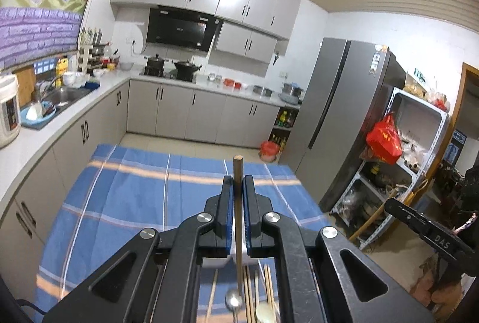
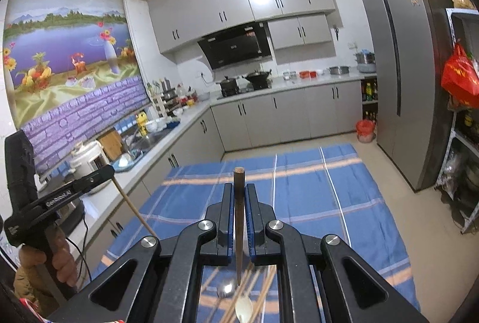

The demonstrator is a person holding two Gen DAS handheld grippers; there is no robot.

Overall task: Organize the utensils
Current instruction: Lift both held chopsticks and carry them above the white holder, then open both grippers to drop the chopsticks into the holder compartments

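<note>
Both claws raised over table, tilted slightly down: left claw [image 1: 238, 188] clamping chopstick [image 1: 238, 173], right claw [image 2: 239, 195] clamping dark chopstick [image 2: 239, 182]

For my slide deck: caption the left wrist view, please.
Left gripper shut on a chopstick above the blue tablecloth, spoons and more chopsticks below.

A table covered by a blue cloth with pale orange bands and thin white lines [image 1: 125, 191] carries the utensils. At its near edge, partly hidden, lie a small shiny metal spoon [image 1: 233, 299], a cream-coloured spoon [image 1: 264, 315] just beside it, and a loose bunch of light wooden chopsticks [image 1: 251, 287] running between and beside the two spoons. The far stretch of the cloth is bare.
</note>
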